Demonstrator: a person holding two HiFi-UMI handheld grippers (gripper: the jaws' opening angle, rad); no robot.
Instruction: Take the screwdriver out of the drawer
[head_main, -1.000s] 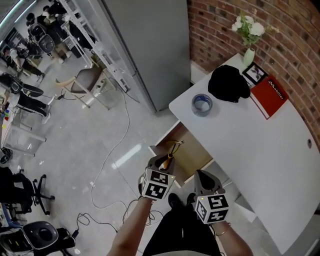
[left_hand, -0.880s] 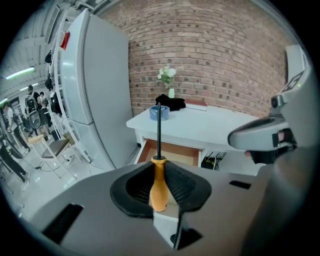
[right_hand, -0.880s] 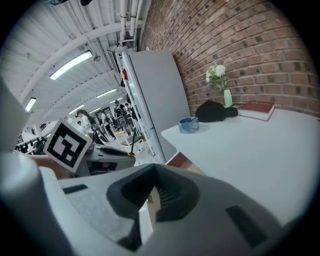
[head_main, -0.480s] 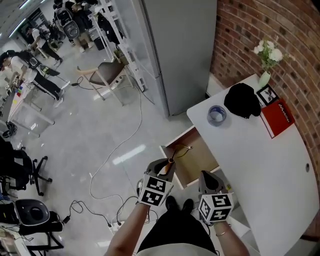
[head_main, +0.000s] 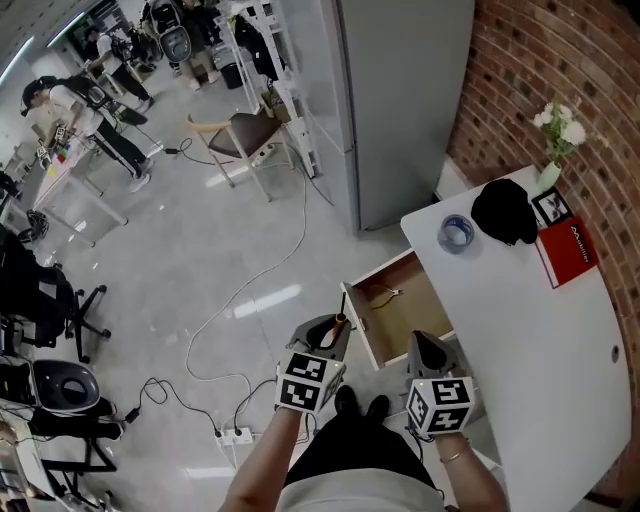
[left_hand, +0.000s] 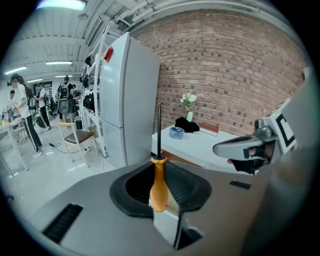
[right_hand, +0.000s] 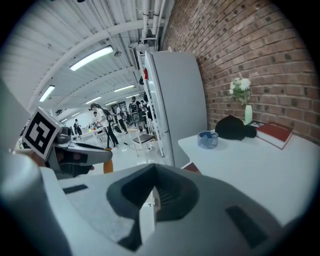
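Note:
My left gripper is shut on the orange handle of the screwdriver. Its thin dark shaft stands up out of the jaws. In the head view the screwdriver is just outside the left front corner of the open wooden drawer. A small metal piece still lies inside the drawer. My right gripper hovers by the drawer's near right corner. In the right gripper view its jaws are together with nothing between them.
The white table carries a tape roll, a black cap, a red book and a flower vase. A grey fridge stands beyond the drawer. On the floor are a chair, cables and a power strip.
Both grippers have risen and drawn back from the drawer. The left one has carried the screwdriver up and clear of the drawer's front edge. The head view now takes in more floor.

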